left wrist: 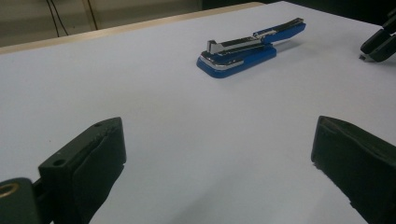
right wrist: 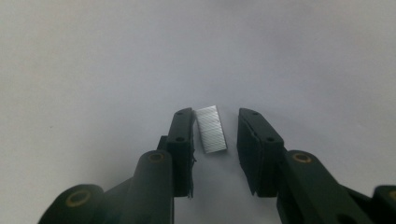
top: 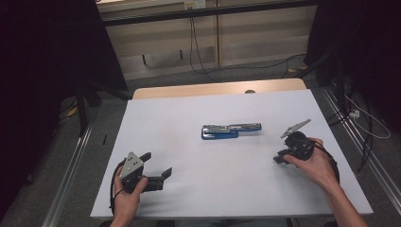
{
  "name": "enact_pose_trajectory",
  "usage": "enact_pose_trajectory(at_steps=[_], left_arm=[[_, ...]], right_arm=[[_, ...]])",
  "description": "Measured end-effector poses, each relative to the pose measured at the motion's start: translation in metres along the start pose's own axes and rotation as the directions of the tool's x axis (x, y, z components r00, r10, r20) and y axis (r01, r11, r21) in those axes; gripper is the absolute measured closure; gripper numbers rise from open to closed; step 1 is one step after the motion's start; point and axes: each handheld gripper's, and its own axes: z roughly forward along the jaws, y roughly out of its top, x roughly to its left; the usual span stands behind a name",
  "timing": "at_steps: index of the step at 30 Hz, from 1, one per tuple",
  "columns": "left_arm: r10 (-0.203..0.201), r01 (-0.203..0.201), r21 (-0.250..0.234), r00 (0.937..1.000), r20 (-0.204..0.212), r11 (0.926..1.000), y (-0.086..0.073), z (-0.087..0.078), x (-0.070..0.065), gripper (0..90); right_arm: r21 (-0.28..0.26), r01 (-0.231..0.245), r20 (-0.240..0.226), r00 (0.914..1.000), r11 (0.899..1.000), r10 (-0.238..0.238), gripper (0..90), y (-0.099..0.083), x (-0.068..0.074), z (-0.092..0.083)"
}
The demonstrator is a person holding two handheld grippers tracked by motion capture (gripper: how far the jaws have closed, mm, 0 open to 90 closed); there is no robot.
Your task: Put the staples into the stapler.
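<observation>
- The white table [top: 189, 189] is the work surface; on it lies a blue stapler [top: 230, 130], swung open with its magazine arm stretched flat, a little toward 12 o'clock of the table's middle.
- The left gripper [top: 158, 166] rests near 7 o'clock on the table, jaws wide with nothing between them, looking across at the stapler [left wrist: 252, 49] from well apart.
- The right gripper [top: 282, 158] sits near 4 o'clock, tipped down at the table.
- Its jaws stand narrow around a strip of staples [right wrist: 211, 129] lying flat on the table; the left jaw looks to touch the strip's edge, the right jaw is just clear, so it is not yet pinched.
- The step in hand, I judge, is picking up the strip to load the open stapler.
- Next it calls for closing squarely on the strip's long sides, gently so it doesn't break or skid, then lifting and carrying it toward 10 o'clock to the magazine.
</observation>
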Motion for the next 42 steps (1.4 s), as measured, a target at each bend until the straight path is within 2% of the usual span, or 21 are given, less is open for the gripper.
enact_pose_trajectory(at_steps=[3, 5, 11, 13, 15, 24, 27, 42], left_arm=[[0.001, -0.001, 0.003, 1.0000, 0.008, 1.0000, 0.0003, 0.0009, 0.0012, 3.5], [-0.003, 0.003, 0.010, 0.9999, 0.011, 0.9999, 0.0003, 0.0018, 0.0005, 3.5], [0.015, -0.015, -0.011, 0.9998, 0.015, 0.9998, 0.0024, 0.0001, -0.0021, 4.1], [0.008, -0.008, -0.008, 0.9998, 0.018, 0.9999, 0.0018, 0.0013, -0.0021, 4.1], [0.009, -0.009, -0.005, 0.9998, 0.018, 0.9999, 0.0017, 0.0015, -0.0013, 4.3], [0.008, -0.008, -0.001, 0.9997, 0.022, 1.0000, 0.0020, 0.0021, -0.0008, 4.4], [0.008, -0.008, -0.001, 0.9999, 0.009, 1.0000, 0.0021, 0.0021, -0.0004, 3.9], [0.006, -0.007, 0.011, 0.9996, 0.027, 0.9999, 0.0014, 0.0055, -0.0019, 3.5]], right_arm=[[0.009, 0.015, 0.012, 0.9998, 1.000, -0.015, 67.9, 0.0010, 0.0020, 0.0009], [0.015, 0.019, 0.031, 0.9993, 1.000, -0.020, 71.4, 0.0015, 0.0035, 0.0013], [0.019, 0.024, 0.066, 0.9975, 1.000, -0.026, 74.7, 0.0018, 0.0068, 0.0026], [0.020, 0.023, 0.071, 0.9972, 1.000, -0.024, 75.9, 0.0018, 0.0076, 0.0028], [0.023, 0.023, 0.065, 0.9976, 0.999, -0.025, 79.1, 0.0018, 0.0088, 0.0026], [0.015, 0.025, 0.067, 0.9974, 1.000, -0.026, 79.5, 0.0014, 0.0087, 0.0025], [0.006, 0.014, 0.068, 0.9976, 1.000, -0.014, 79.4, 0.0004, 0.0087, 0.0023], [-0.018, -0.002, 0.058, 0.9983, 1.000, 0.003, 79.5, -0.0010, 0.0060, 0.0016]])
